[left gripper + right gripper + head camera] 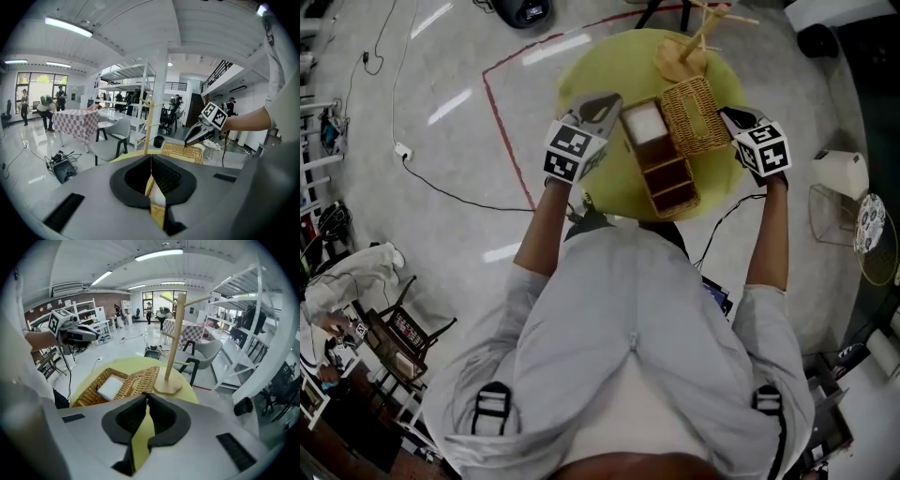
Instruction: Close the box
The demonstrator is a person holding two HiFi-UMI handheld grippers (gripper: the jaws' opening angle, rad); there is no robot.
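Tongs first: left tongs (151, 158) clenched on nothing, tips together just beside the left rim of the box (660, 157). Right tongs (146, 398) likewise clenched and empty, tips close against the outer face of the raised lid (696, 117), contact not certain. Box near the middle of the yellow tabletop (605, 66), lid up and leaning to the right, so not yet closed. Could skid off the weave if pushed with such narrow tips, letting the lid fall back open or drop hard. Could also shove the whole box toward the left tongs, or clip the wooden stand (684, 56) just behind. From the head view, both tongs flanking the box and a white pad (644, 122) in the far compartment. From the left gripper view, only the lid's edge and the other tongs beyond, nothing of that layout.
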